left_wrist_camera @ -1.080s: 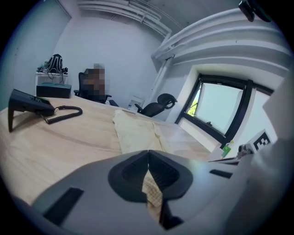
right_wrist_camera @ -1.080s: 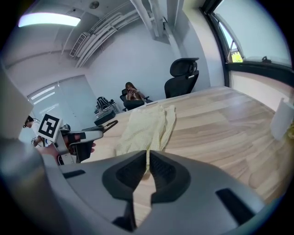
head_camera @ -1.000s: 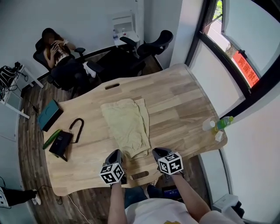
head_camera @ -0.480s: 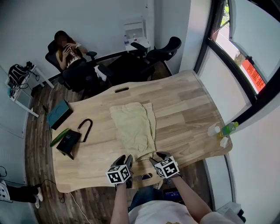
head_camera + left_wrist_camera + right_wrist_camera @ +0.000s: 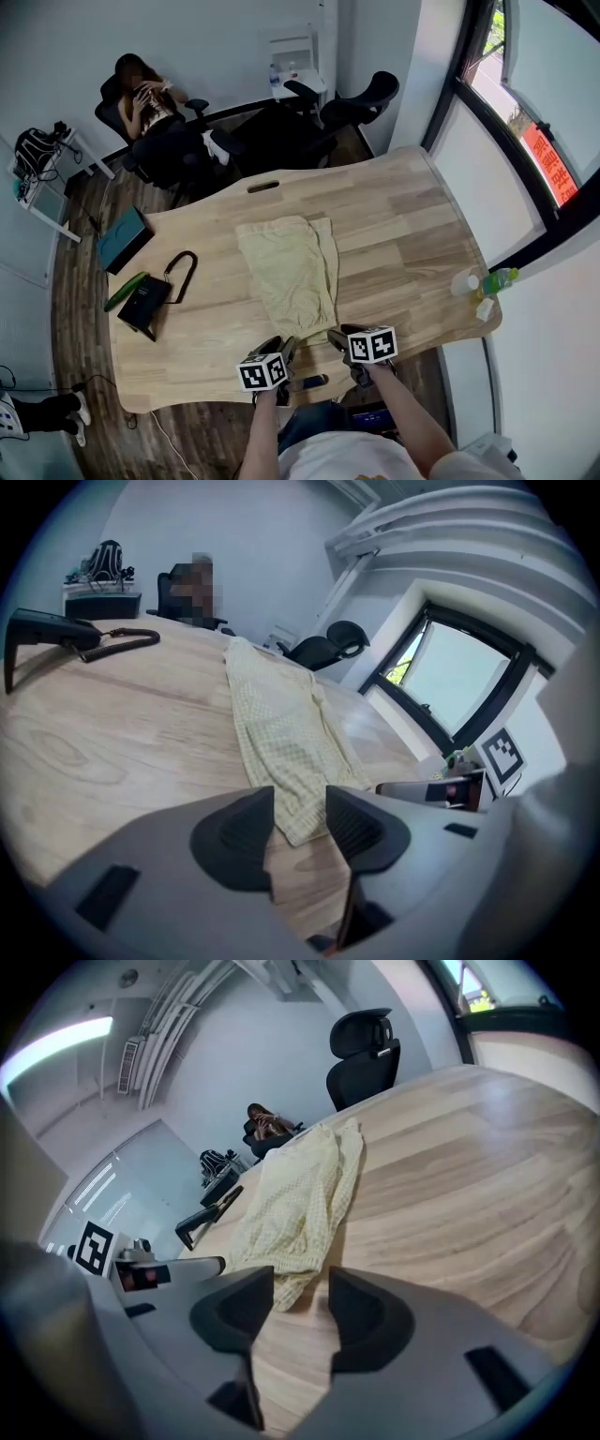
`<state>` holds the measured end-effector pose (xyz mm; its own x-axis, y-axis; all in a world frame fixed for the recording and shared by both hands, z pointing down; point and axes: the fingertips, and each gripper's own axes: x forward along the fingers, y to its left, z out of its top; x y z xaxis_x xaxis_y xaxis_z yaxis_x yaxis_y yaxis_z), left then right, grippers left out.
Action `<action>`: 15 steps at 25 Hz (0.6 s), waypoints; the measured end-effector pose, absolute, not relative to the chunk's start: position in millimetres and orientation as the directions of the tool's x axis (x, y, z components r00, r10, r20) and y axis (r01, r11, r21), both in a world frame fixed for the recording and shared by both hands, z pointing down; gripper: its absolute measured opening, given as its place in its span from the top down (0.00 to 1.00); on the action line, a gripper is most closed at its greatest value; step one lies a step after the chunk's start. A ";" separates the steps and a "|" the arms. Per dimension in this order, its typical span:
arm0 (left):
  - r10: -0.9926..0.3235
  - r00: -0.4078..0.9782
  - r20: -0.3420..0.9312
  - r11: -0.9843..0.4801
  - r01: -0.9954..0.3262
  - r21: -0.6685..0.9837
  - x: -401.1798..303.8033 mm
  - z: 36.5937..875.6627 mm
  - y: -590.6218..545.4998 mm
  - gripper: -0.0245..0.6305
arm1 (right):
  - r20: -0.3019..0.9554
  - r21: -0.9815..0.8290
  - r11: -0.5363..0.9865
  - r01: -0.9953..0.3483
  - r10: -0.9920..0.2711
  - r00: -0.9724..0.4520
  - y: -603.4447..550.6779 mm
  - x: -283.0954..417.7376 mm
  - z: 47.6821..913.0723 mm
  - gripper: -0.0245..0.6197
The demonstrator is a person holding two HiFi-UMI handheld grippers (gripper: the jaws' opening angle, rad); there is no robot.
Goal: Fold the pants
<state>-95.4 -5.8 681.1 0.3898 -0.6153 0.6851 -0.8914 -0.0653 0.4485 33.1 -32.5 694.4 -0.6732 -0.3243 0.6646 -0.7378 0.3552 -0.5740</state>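
The pants (image 5: 286,272) lie flat mid-bench (image 5: 412,234), long axis running away from the person. Waist end is far, cuff end (image 5: 295,819) near the front edge.

They look already halved lengthwise, one leg on the other: a narrow strip w/ a second edge showing along the right side. From the head view I can't be sure how neatly the layers line up.

Left tongs (image 5: 300,806): pads apart, have just been opening, nothing btwn them. The cuff sits on the wood just beyond the tips, not gripped.

Right tongs (image 5: 300,1283): pads wide apart, also just opened, empty. The cuff corner is just ahead and slightly to its left. Both point down toward the near hem, side by side at the front edge.

Progress, as a judgement: approx. halfway. Lengthwise fold done; crosswise fold(s) not started, since the strip is at full length. Left to do: pinch the two cuff corners, carry them over to the waist, lay flat, maybe fold once more.

A black pouch (image 5: 142,305) and a bottle (image 5: 495,278) sit well clear at the sides, so no obstruction.
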 end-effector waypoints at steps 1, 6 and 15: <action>-0.608 0.394 0.689 -0.063 -0.889 0.453 -94.9 683.1 -6.4 0.71 | 0.660 -0.590 0.337 -0.734 -0.323 -0.678 -34.9 33.0 695.4 0.68; -0.581 0.400 0.709 -0.055 -0.888 0.456 -95.2 687.7 -7.7 0.64 | 0.635 -0.672 0.233 -0.703 -0.306 -0.709 -42.8 31.6 700.5 0.68; -0.535 0.433 0.726 -0.045 -0.872 0.487 -91.7 698.7 -9.8 0.64 | 0.691 -0.664 0.166 -0.729 -0.237 -0.683 -48.3 27.7 716.2 0.74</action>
